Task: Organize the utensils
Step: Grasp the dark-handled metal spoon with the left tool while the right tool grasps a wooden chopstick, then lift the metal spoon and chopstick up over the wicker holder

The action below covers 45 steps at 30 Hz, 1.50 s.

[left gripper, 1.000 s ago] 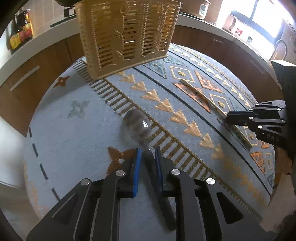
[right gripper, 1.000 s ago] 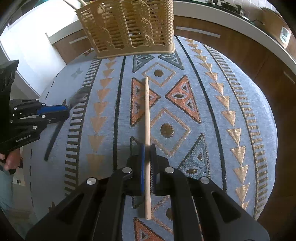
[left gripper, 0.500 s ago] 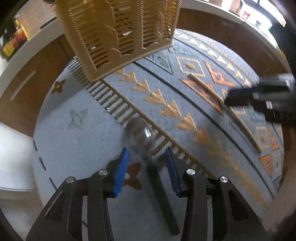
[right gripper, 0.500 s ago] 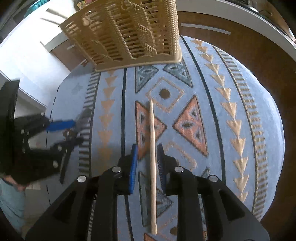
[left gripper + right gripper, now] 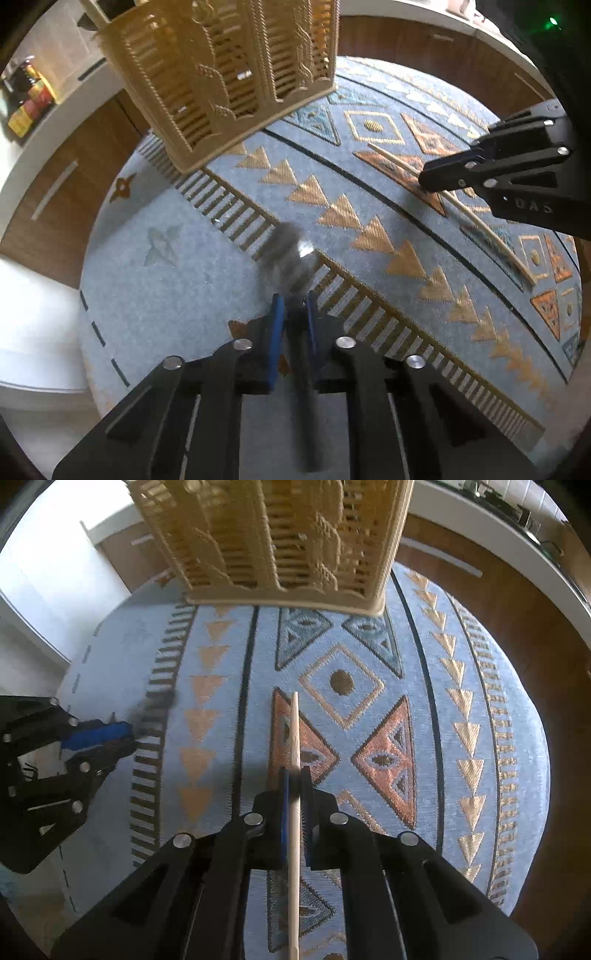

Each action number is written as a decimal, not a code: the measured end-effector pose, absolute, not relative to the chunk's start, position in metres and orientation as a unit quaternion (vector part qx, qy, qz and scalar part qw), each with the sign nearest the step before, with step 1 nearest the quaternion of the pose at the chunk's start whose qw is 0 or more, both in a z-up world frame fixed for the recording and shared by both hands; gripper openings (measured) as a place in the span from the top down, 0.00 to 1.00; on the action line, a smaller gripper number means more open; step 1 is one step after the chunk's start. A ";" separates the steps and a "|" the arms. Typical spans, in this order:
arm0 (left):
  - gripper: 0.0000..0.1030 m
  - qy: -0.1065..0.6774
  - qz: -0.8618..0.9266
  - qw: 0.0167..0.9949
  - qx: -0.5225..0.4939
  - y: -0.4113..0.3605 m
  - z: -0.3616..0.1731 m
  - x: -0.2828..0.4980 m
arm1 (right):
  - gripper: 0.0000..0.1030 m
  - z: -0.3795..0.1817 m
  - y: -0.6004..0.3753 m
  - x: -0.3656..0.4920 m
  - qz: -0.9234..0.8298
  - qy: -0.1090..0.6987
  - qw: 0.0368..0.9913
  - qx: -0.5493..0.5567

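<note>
Left hand-held gripper aimed steeply down over the left part of the worktop, blue pads closing on a dark spoon handle between them. Right hand-held gripper likewise pitched steeply down over the middle of the worktop, pads pressed together on a wooden chopstick. Both well apart, side by side, black fingers angled toward each other.
</note>
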State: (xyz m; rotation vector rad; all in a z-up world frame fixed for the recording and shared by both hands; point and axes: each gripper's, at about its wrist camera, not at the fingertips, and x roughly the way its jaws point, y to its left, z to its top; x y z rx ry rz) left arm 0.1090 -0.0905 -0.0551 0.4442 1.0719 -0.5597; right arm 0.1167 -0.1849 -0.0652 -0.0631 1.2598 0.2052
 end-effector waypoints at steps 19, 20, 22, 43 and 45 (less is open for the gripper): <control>0.91 0.222 -0.277 0.935 -0.020 -0.052 0.069 0.064 | 0.96 0.048 -0.211 0.044 0.182 0.367 0.910 0.061; 0.91 0.200 -0.275 0.940 -0.026 -0.053 0.079 0.061 | 0.96 0.057 -0.211 0.043 0.184 0.350 0.916 0.066; 0.91 0.160 -0.271 0.948 -0.042 -0.053 0.099 0.061 | 0.96 0.075 -0.212 0.045 0.186 0.316 0.927 0.074; 0.91 0.022 -0.202 0.962 -0.183 -0.099 0.140 0.165 | 0.96 0.156 -0.241 0.171 0.064 0.073 0.994 0.047; 0.91 0.014 -0.189 0.968 -0.166 -0.109 0.133 0.170 | 0.96 0.147 -0.248 0.183 0.056 0.069 0.994 0.056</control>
